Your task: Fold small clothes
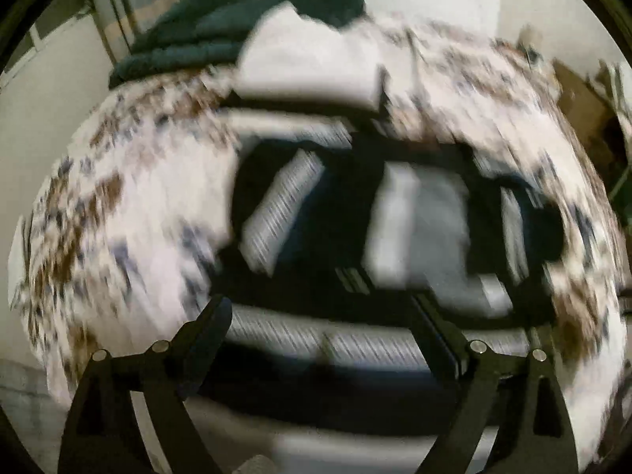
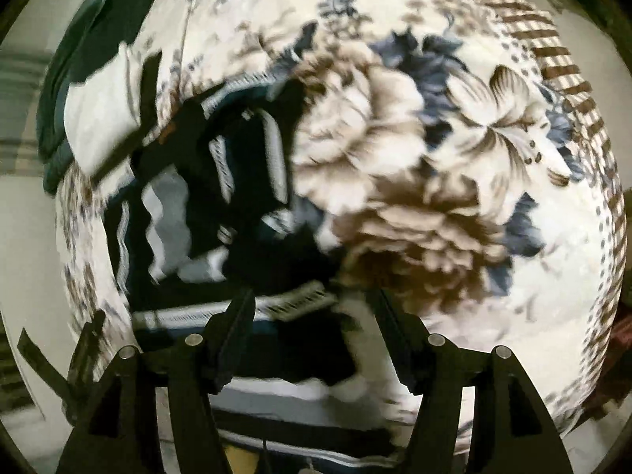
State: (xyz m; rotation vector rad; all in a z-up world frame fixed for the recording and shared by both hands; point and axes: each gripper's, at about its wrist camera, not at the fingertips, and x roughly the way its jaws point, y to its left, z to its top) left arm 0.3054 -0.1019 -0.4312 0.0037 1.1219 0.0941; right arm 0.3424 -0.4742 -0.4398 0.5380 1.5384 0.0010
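Dark striped clothes (image 1: 339,213) lie heaped on the floral bedspread (image 1: 130,205), below a white folded item (image 1: 308,59). Left gripper (image 1: 320,316) stands wide, empty, above the heap. Right gripper (image 2: 312,308) stands apart, holding nothing, at the heap's edge.

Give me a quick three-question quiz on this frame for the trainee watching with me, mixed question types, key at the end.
1. True or false: the left gripper has cloth clamped between its jaws.
2. Multiple choice: what covers the bed under the clothes? A) plain grey sheet B) floral blanket C) bare mattress
3. Short answer: what lies at the far end of the bed, behind the white garment?

Key
1. False. Its jaws stand wide apart above the dark striped clothes, gripping nothing. The right gripper is open too.
2. B, brown and blue flowers on white.
3. A dark green folded blanket.
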